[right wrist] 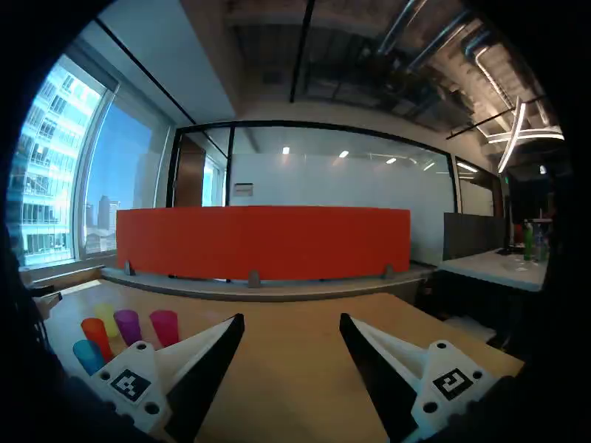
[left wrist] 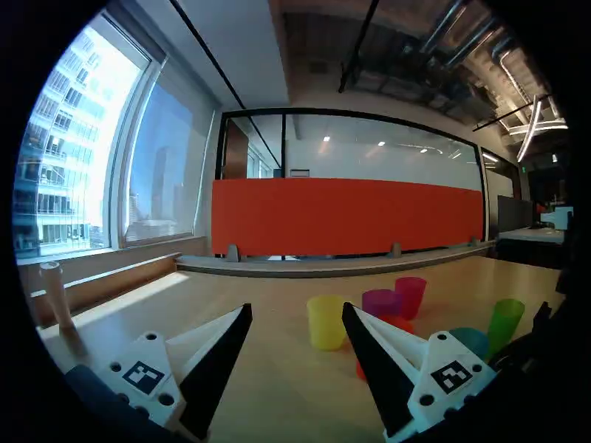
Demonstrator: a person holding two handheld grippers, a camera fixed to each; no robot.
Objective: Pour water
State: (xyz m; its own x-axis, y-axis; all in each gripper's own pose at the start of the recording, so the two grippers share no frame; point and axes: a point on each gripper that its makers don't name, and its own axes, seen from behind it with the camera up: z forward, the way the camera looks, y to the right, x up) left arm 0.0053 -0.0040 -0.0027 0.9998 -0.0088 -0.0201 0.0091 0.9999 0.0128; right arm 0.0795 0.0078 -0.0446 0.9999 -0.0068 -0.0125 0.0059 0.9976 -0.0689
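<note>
— Left gripper (left wrist: 296, 308), condition?

— Jaws spread wide, nothing between them. It hangs just above the wooden table (left wrist: 281, 391), pointed at a cluster of plastic cups.

— List the cups.

— All upright on the tabletop. The yellow cup (left wrist: 326, 321) is nearest and is seen through the gap, closer to the right-hand finger (left wrist: 373, 354) but apart from it. Behind it stand the purple cup (left wrist: 380, 302) and the pink cup (left wrist: 410, 295), close together. The orange cup (left wrist: 400, 323) is mostly hidden behind that finger. The teal cup (left wrist: 470, 340) and the green cup (left wrist: 506, 322) are farther right. I cannot tell what any of them contains.

— Right gripper (right wrist: 292, 318)?

— Also wide open and empty, with bare tabletop ahead of it. In the right gripper view the cups sit at the far left, outside the left finger and well apart from the gap. The green one is not visible from that side.

— Surroundings?

— An orange partition (left wrist: 347, 218) runs along the far edge of the table. There is a large window (left wrist: 74, 170) on the left, with daylight falling across the wood.
</note>
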